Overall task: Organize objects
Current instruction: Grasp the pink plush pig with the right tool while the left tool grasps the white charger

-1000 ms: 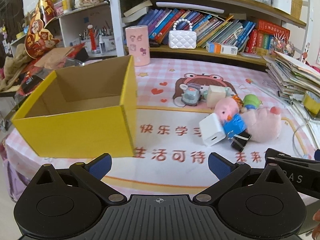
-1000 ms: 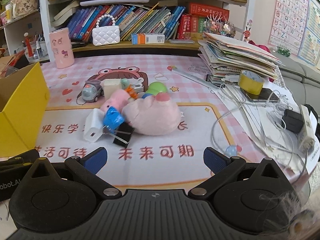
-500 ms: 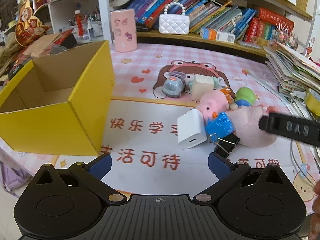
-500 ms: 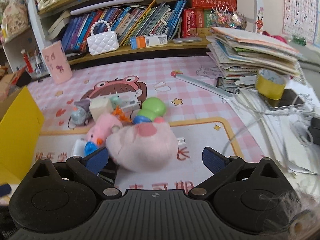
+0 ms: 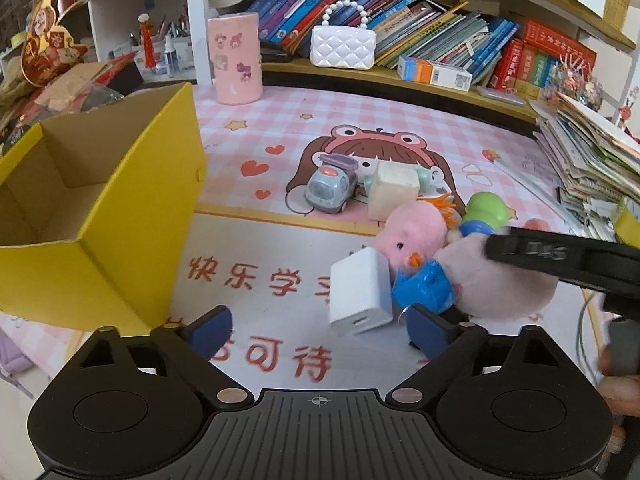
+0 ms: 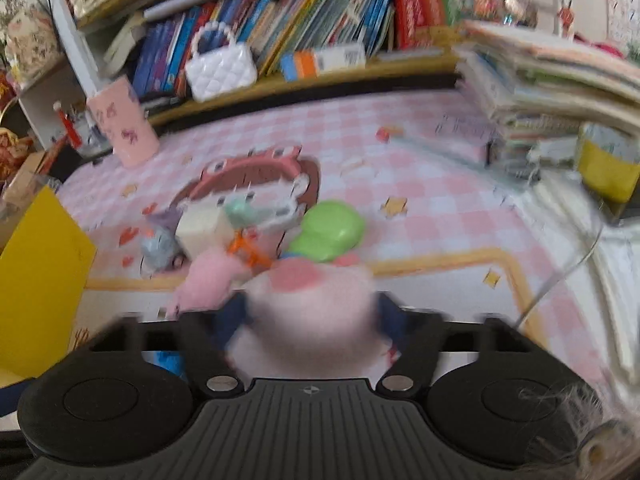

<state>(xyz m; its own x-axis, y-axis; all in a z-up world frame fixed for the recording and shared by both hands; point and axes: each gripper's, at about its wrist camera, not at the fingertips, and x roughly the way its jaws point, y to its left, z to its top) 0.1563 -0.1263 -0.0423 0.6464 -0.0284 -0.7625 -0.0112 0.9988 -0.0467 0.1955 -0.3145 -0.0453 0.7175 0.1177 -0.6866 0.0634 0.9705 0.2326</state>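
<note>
Barely begun, by the look of it: yellow box (image 5: 100, 216) at left shows only bare cardboard inside as far as visible, with every item out on the pink mat (image 5: 360, 120). Left to sort: white charger (image 5: 360, 294), toy car (image 5: 332, 188), cream cube (image 5: 394, 190), small pink plush (image 5: 414, 232), green toy (image 5: 484, 210), large pink plush (image 6: 308, 316). Right gripper (image 6: 310, 320) jaws just been closing, large pink plush between them; pads seem to press its sides, though blur keeps this short of certain. Left gripper (image 5: 320, 330) spread wide, jaws just been closing a little, nothing grasped, charger just ahead between the fingertips, not touched.
</note>
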